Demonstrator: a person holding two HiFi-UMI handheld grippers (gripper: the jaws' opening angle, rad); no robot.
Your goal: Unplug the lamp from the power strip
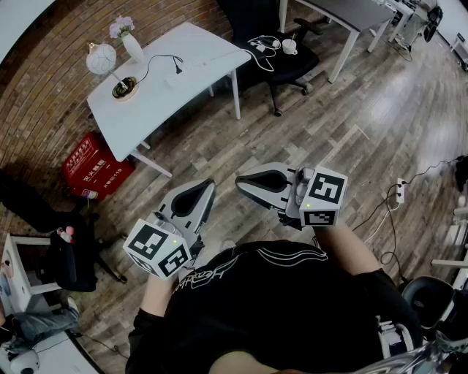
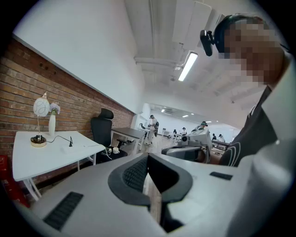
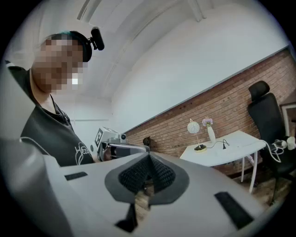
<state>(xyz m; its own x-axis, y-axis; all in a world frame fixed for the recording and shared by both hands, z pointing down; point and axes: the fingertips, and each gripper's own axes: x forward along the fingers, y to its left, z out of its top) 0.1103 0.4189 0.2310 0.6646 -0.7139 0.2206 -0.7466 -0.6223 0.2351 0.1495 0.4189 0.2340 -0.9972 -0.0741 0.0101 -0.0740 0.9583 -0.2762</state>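
Note:
The lamp (image 1: 102,60), a white globe on a thin stem with a round base, stands at the far left of the white table (image 1: 146,109). Its black cable runs to a plug (image 1: 178,69) standing in a white power strip (image 1: 189,73). Both grippers are held close to the person's chest, well away from the table. My left gripper (image 1: 207,191) is shut and holds nothing, and so is my right gripper (image 1: 241,182). The lamp (image 2: 40,107) and plug (image 2: 70,142) show small in the left gripper view beyond the shut left gripper (image 2: 148,159). The right gripper view shows the lamp (image 3: 193,126) past the right gripper (image 3: 149,159).
A white vase with flowers (image 1: 129,40) stands beside the lamp. A black office chair (image 1: 274,44) is at the table's right end, with a grey desk (image 1: 351,11) beyond it. A red box (image 1: 95,168) lies under the table. Wooden floor separates me from the table.

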